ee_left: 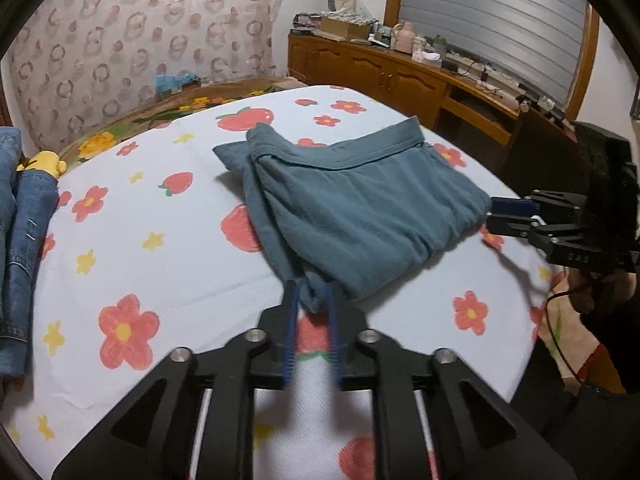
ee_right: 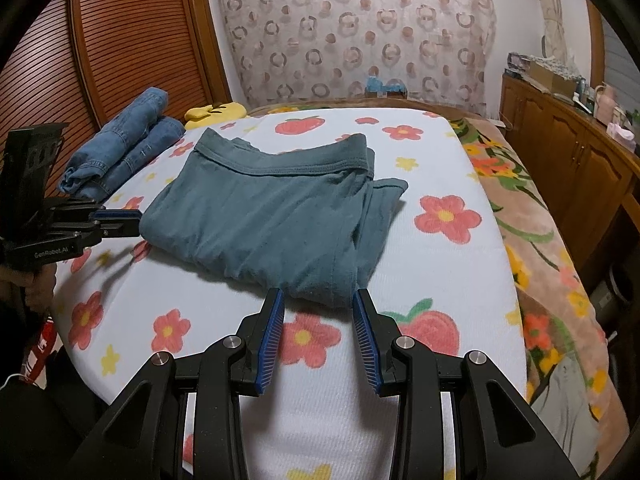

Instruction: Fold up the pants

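Stiff blue denim jeans [ee_right: 120, 148] are seen rolled at nine o'clock on the flower-printed white bedsheet [ee_right: 440, 160], while soft teal knit pants [ee_right: 264, 216], folded into a rumpled rectangle, are laid at its centre. The left gripper [ee_left: 312, 292] is held narrowly parted about a fabric corner. The right gripper [ee_right: 318, 300] is spread wide, nothing gripped.

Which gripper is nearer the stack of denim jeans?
Left. The left gripper sits at the teal pants' edge below the jeans; the right gripper is farther off.
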Available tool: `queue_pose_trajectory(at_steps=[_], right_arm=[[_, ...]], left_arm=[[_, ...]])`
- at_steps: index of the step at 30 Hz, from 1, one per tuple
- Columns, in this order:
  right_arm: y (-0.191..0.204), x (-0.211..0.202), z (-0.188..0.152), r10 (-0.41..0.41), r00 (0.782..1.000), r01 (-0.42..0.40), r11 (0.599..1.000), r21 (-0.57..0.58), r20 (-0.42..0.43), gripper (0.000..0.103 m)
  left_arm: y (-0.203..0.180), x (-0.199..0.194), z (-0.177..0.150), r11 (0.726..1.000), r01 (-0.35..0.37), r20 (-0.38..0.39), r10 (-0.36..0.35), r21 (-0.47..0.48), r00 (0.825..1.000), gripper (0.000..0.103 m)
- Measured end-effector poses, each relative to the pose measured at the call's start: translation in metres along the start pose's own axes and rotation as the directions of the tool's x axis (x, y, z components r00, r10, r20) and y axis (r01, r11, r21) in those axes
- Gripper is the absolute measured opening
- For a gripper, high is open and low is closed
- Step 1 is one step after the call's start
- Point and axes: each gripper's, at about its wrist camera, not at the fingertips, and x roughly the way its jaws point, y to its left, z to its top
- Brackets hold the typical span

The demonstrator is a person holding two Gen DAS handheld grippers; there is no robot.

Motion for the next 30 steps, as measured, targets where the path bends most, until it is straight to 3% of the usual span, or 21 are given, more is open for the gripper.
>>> queue_pose_trajectory(at_steps=[1, 4, 6, 12, 18, 21, 23, 30], right_arm=[[0.000, 0.000, 0.000, -0.001, 1.000, 0.001, 1.000, -0.001, 0.000, 0.037], [0.000, 0.000, 0.000, -0.002, 1.000, 0.002, 1.000, -0.001, -0.001, 0.037], [0.000, 0.001, -0.001, -0.002, 1.000, 0.002, 1.000, -0.001, -0.002, 0.037], [0.000, 0.002, 0.000, -0.009, 1.000, 0.009, 1.000, -0.007, -0.003, 0.037], [0.000, 0.004, 0.002, -0.008, 1.000, 0.008, 1.000, -0.019, 0.000, 0.035], [0.000, 0.003, 0.002, -0.005, 1.000, 0.005, 1.000, -0.023, 0.003, 0.010], [-0.002, -0.001, 0.003, 0.007, 1.000, -0.007, 1.000, -0.020, 0.018, 0.005], [-0.012, -0.025, 0.002, -0.018, 0.996, 0.018, 1.000, 0.006, 0.085, 0.003]], left_arm=[[0.000, 0.001, 0.000, 1.000, -0.006, -0.002, 0.006, 0.001, 1.000, 0.037], [0.005, 0.004, 0.000, 1.000, -0.009, -0.011, 0.009, -0.014, 1.000, 0.057], [0.008, 0.004, 0.000, 1.000, -0.015, -0.013, 0.015, -0.021, 1.000, 0.064], [0.007, 0.001, -0.002, 1.000, -0.013, 0.004, 0.013, -0.019, 1.000, 0.064], [-0.004, -0.002, -0.001, 0.999, 0.028, 0.015, -0.028, 0.020, 0.999, 0.050], [-0.007, 0.004, -0.001, 0.999, 0.030, 0.000, -0.030, 0.035, 1.000, 0.035], [-0.006, 0.007, -0.002, 0.999, 0.035, -0.011, -0.035, 0.031, 0.999, 0.028], [-0.009, -0.005, -0.004, 0.999, 0.038, 0.019, -0.039, 0.038, 0.999, 0.004]])
